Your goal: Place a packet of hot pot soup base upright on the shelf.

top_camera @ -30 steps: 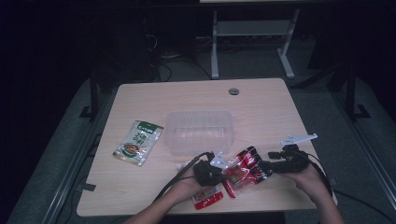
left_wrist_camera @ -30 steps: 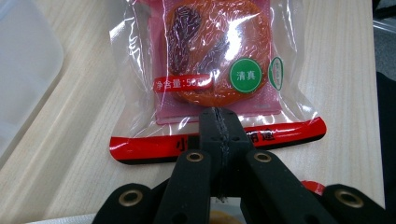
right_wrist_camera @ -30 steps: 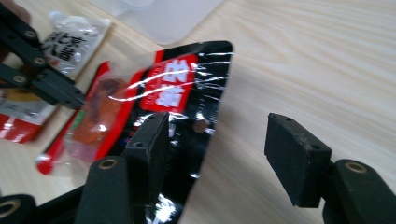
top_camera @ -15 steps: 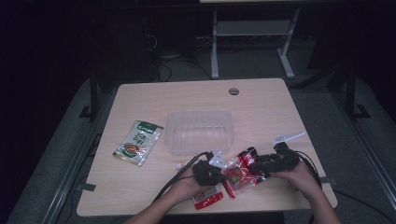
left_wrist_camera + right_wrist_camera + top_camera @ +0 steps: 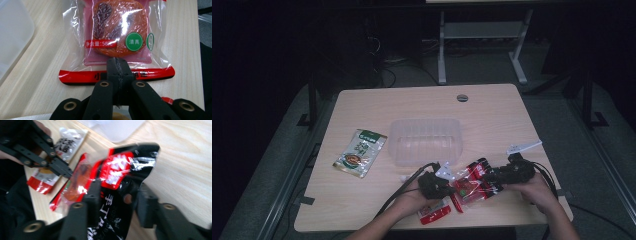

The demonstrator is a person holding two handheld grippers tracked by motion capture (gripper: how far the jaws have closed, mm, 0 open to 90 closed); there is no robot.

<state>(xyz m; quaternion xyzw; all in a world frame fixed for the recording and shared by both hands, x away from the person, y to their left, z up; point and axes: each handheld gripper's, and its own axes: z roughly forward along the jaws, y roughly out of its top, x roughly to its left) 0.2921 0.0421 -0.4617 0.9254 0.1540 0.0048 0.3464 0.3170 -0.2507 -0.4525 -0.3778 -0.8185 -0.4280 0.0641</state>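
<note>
A clear packet with a red rim and orange-red food (image 5: 117, 32) lies on the table, and my left gripper (image 5: 117, 66) is shut on its red bottom edge. The high view shows this left gripper (image 5: 451, 186) at the packet's left end. A black and red packet (image 5: 125, 170) overlaps it on the right. My right gripper (image 5: 118, 186) is open, its jaws standing on either side of the crumpled black packet. From above, the right gripper (image 5: 492, 176) meets the packets (image 5: 472, 185) from the right.
A clear plastic tub (image 5: 424, 140) stands just behind the packets. A green packet (image 5: 359, 152) lies to the left. A small red and white packet (image 5: 434, 212) sits by the front edge under the left hand. A white strip (image 5: 524, 147) lies at the right.
My right gripper has moved left, closing in on the black and red packet until it sits between the jaws. The left gripper has stayed on the clear red packet.
</note>
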